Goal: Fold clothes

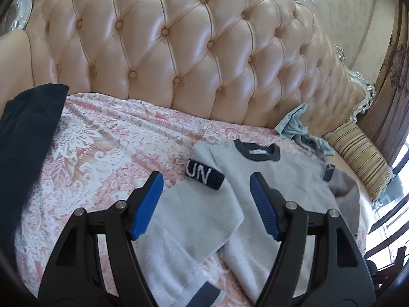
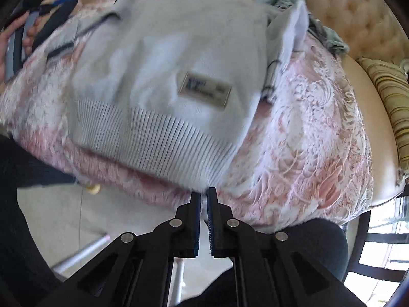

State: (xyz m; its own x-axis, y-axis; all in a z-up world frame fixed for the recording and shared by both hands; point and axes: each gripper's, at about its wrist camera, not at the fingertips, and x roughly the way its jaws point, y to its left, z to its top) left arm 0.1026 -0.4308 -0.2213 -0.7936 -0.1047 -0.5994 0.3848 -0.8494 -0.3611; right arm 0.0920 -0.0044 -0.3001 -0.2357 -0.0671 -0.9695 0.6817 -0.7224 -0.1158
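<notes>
On the bed (image 1: 107,138), the sweater (image 2: 163,76) lies flat; your right gripper (image 2: 203,194) fingers pinch its hem at 6 o'clock, left gripper (image 1: 206,179) fingers apart. Thin grip may slip.

— How are the grippers built?
— Black linkage arms joined by silver pins are seen behind the fingers (image 1: 148,204); ribbed blue pads are fitted on their inner faces.
— And clothing?
— Dark trousers (image 2: 319,245) are worn.

Bedroom surroundings
Tufted peach headboard (image 1: 194,51) behind a pink floral bedspread (image 1: 102,140); striped cushion (image 1: 358,156) sits at the bed's far corner
</notes>
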